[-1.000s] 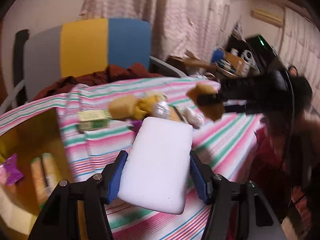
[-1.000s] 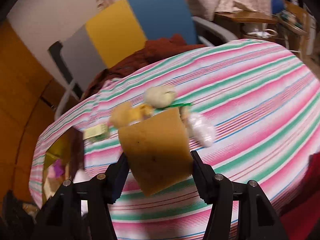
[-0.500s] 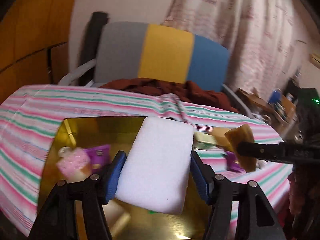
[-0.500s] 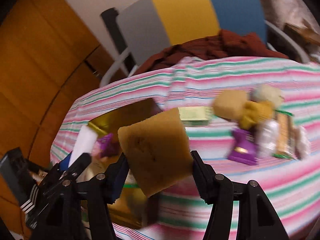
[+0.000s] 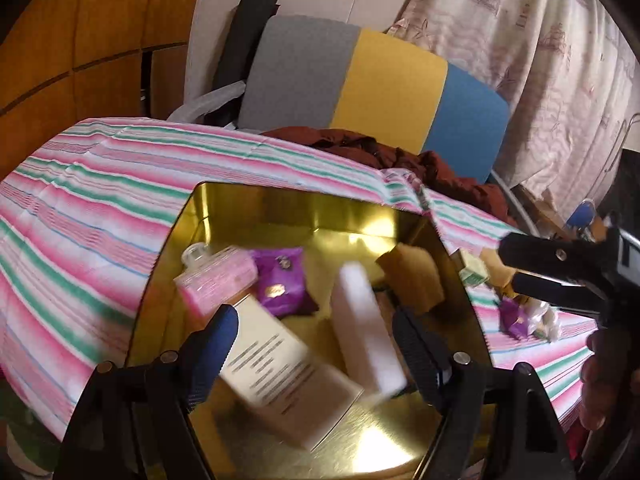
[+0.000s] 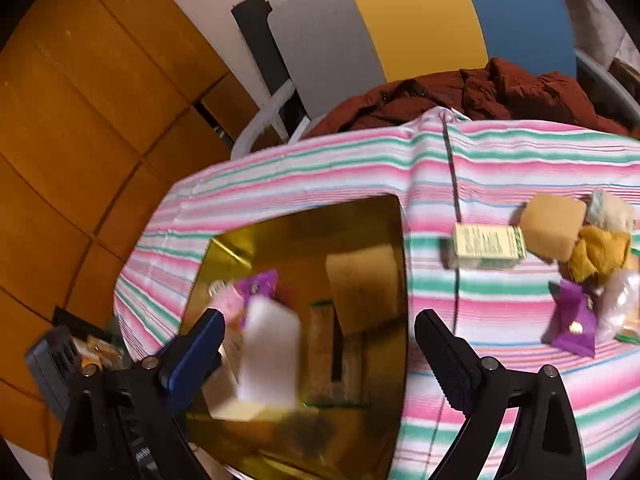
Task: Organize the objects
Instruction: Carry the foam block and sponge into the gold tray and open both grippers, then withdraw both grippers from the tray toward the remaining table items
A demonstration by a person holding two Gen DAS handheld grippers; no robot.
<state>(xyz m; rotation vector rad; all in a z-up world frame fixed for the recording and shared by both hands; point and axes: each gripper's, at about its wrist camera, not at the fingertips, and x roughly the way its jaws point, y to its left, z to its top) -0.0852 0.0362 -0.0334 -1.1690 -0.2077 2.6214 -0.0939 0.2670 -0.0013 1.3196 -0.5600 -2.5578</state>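
Left wrist view shows the left gripper point(image 5: 310, 340) wide open with nothing between its fingers, hanging over the gold tin point(image 5: 224, 208) that sits on the striped cloth point(image 5: 80, 184). Inside the tin, a white sponge block point(image 5: 366, 320) stands on its edge near the middle, blurry, so I cannot tell if it is at rest. At 1 o'clock from it lies a tan sponge point(image 5: 414, 276), and at 10 o'clock sit a purple packet point(image 5: 282, 282) and a pink bottle point(image 5: 216, 282). A cream box point(image 5: 288, 376) with dark print lies at 7 o'clock. Right wrist view shows the right gripper point(image 6: 320, 344) also wide open and holding nothing, above the same tin. More things wait on the cloth at 3 o'clock from the tin: a small pale green box point(image 6: 486, 246), another tan sponge block point(image 6: 552, 226), a yellow cloth lump point(image 6: 600, 258), a second purple packet point(image 6: 572, 322) and a clear crinkly bag point(image 6: 620, 304). I think the sponges are very light and squashy, so a soft squeeze across the flat sides near the middle should hold them. The little box looks stiff and light; pinch its two long sides. The packets and the bag look thin and slippery, so grab them at the fat middle, not a corner, or they may slide out
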